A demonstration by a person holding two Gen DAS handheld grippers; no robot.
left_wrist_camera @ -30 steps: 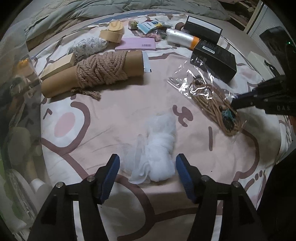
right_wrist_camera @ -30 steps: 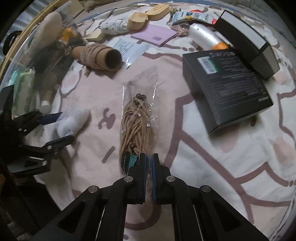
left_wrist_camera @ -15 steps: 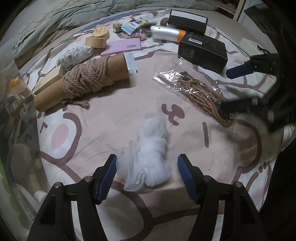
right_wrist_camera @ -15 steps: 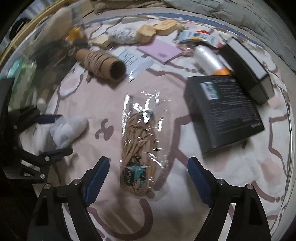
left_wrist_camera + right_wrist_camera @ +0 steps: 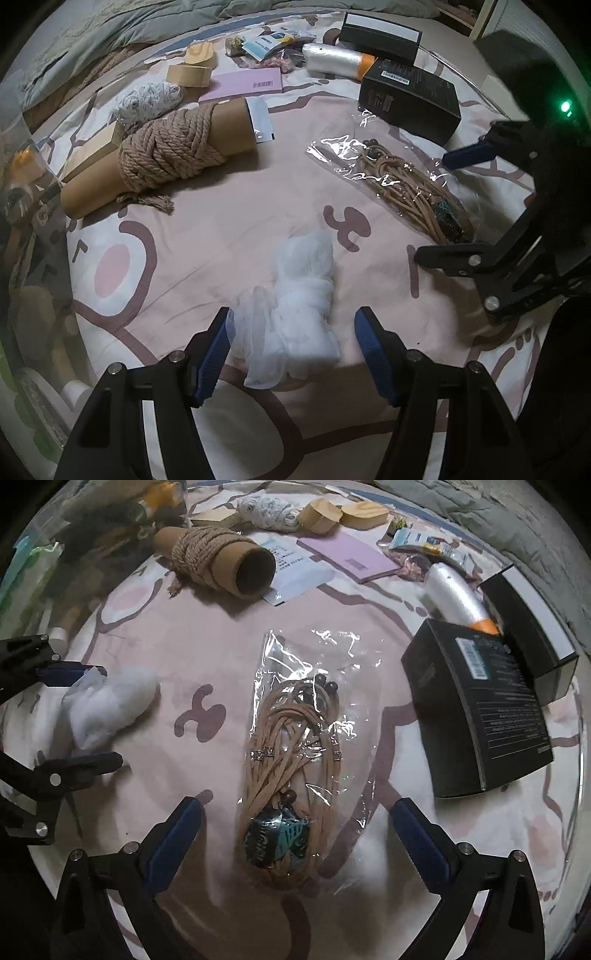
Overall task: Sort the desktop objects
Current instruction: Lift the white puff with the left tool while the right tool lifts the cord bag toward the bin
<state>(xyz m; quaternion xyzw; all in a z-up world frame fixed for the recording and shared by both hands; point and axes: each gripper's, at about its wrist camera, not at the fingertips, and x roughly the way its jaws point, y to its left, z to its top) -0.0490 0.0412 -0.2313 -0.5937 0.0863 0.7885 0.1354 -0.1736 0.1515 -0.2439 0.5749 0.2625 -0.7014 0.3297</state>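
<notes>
Over the cord bag (image 5: pixel 295 760), right tool (image 5: pixel 295 830) opening — pads clear.

Right gripper (image 5: pixel 295 830) fingers (image 5: pixel 173 834) opening, cord bag (image 5: pixel 295 760) released.

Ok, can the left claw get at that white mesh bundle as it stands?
Probably yes: the left claw is open, straddling the white mesh bundle with nothing between them; the right claw sits apart, opening over the bagged cord.

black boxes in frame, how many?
2. One large black cardboard box lies right of the clear bag of tan cord. The second black box with a white edge sits behind it, touching the white plastic roll. Others may be hidden outside view.
</notes>
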